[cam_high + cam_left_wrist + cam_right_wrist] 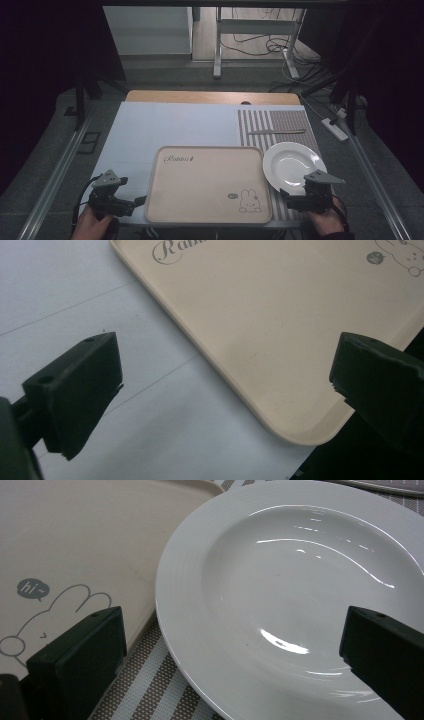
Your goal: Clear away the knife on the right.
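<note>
Both grippers gape wide, holding nothing: left gripper (141,201) beside tray (200,190), right gripper (283,194) over plate (285,160).

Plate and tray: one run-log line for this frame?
left gripper: open, at tray corner | right gripper: open, over plate | plate: empty, on striped mat

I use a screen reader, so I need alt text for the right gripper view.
An empty white plate lies on a striped placemat, just ahead of the right gripper, whose two black fingers stand wide apart with nothing between them. To the left is a beige tray with a rabbit drawing.
</note>
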`<action>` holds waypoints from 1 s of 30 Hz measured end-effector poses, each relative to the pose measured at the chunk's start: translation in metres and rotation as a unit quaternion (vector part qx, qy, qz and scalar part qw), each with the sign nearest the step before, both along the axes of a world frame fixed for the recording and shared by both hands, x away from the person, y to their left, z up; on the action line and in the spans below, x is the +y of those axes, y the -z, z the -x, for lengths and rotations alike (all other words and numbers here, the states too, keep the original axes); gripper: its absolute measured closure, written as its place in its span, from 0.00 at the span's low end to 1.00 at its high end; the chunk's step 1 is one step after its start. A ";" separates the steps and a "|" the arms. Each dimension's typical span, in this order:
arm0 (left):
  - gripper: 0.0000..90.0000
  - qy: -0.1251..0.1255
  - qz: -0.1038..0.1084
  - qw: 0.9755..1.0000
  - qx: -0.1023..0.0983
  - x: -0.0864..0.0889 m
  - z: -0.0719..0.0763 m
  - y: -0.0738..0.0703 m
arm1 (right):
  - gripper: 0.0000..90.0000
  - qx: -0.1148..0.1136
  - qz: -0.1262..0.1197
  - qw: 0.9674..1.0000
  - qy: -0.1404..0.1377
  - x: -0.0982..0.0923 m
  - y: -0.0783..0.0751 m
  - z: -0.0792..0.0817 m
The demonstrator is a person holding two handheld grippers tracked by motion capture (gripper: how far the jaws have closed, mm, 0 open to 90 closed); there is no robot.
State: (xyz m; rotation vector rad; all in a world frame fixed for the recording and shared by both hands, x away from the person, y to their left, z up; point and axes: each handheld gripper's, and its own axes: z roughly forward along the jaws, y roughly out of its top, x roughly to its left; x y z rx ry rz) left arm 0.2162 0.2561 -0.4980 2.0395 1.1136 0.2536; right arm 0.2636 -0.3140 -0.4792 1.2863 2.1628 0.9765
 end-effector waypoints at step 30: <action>0.02 -0.001 0.003 1.000 0.001 0.001 0.000 0.000 | 0.00 0.015 0.044 0.999 -0.028 0.010 0.002 -0.001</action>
